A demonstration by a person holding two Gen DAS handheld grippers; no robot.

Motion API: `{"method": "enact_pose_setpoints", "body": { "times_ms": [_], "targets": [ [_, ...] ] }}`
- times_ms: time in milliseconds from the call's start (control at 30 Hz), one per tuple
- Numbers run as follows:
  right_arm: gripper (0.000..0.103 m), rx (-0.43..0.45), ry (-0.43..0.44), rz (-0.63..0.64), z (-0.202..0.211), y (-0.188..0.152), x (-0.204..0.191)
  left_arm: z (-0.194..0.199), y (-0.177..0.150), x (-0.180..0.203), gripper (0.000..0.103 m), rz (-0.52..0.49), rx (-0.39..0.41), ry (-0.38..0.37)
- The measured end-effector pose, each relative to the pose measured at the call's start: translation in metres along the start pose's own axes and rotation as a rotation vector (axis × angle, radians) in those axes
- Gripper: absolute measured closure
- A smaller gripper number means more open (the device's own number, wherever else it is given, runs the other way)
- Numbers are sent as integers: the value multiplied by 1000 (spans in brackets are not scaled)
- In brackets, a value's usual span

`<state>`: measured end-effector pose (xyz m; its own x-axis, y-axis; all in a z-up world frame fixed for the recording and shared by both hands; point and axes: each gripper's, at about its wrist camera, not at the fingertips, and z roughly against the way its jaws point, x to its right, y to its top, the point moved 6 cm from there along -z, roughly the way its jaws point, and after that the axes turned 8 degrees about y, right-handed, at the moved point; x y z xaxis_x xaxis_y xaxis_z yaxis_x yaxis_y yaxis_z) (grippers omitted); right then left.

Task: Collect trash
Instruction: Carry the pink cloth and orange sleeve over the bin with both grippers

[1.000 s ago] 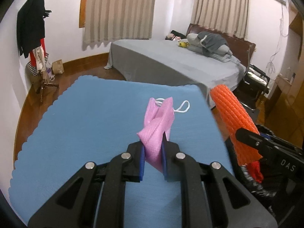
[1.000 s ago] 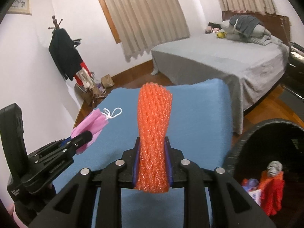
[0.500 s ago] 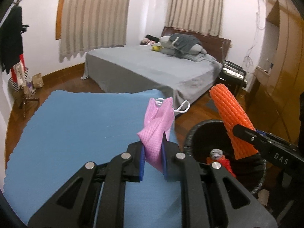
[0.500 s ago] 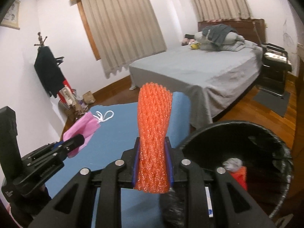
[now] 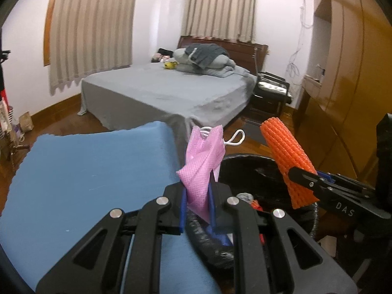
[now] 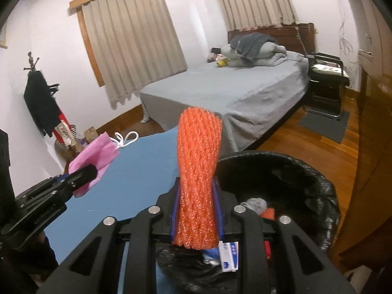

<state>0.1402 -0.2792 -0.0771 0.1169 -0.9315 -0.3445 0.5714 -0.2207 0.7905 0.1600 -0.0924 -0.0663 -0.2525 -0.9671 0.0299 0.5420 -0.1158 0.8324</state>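
Observation:
My left gripper is shut on a crumpled pink face mask with white ear loops, held over the near rim of a black-lined trash bin. My right gripper is shut on an orange foam net sleeve, held upright over the same bin. The bin holds several bits of trash, among them a grey wad and a white and blue packet. The right gripper with the orange sleeve shows at right in the left wrist view; the left gripper with the mask shows at left in the right wrist view.
A table with a blue cloth lies to the left of the bin. Behind are a grey bed, a black chair, a wooden wardrobe at right and a coat stand at far left.
Both grippers have swung right from above the blue cloth to above the trash bin, each still holding its item. The bin now fills more of both views.

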Motion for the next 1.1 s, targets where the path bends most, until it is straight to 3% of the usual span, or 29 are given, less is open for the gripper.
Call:
{"method": "enact_pose_setpoints", "body": {
  "times_ms": [600, 867, 967, 1033, 1100],
  "targets": [
    [79, -25, -95, -69, 12, -23, 66, -46, -10, 79, 89, -91, -31, -130],
    [79, -71, -119, -94, -3, -38, 85, -82, -24, 91, 85, -97, -109, -200],
    [79, -86, -129, -108, -8, -44, 93, -95, -31, 94, 82, -89, -148, -224],
    [79, -100, -137, -117, -12, -49, 99, -101, -34, 95, 63, -83, -170, -235],
    [79, -111, -143, -123, -15, -53, 103, -104, -34, 95, 55, -74, -174, -245]
  ]
}}
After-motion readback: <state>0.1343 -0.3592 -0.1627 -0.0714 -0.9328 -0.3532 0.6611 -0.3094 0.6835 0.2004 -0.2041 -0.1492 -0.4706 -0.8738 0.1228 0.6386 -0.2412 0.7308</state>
